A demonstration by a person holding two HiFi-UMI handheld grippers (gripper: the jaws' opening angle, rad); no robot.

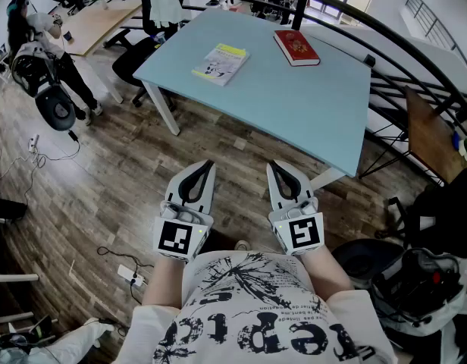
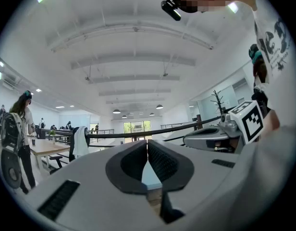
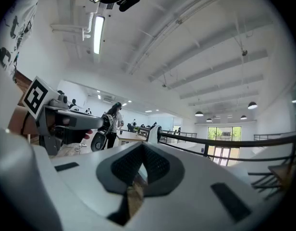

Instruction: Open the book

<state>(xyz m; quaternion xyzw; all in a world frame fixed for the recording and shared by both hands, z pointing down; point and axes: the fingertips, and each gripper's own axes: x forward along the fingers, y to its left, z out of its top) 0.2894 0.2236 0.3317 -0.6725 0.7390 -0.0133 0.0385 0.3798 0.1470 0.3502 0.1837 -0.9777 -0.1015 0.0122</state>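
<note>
1. Grippers: your left gripper [image 1: 208, 164] and right gripper [image 1: 273, 164] hover short of the near edge of the table [image 1: 294, 108], each with jaws pressed together, empty.
2. Books: a red book [image 1: 296, 47] lies closed by the far right corner, a yellow book [image 1: 220, 63] closed near the left edge.

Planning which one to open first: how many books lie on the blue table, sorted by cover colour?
red book: 1
yellow-and-white book: 1
Total: 2
</note>
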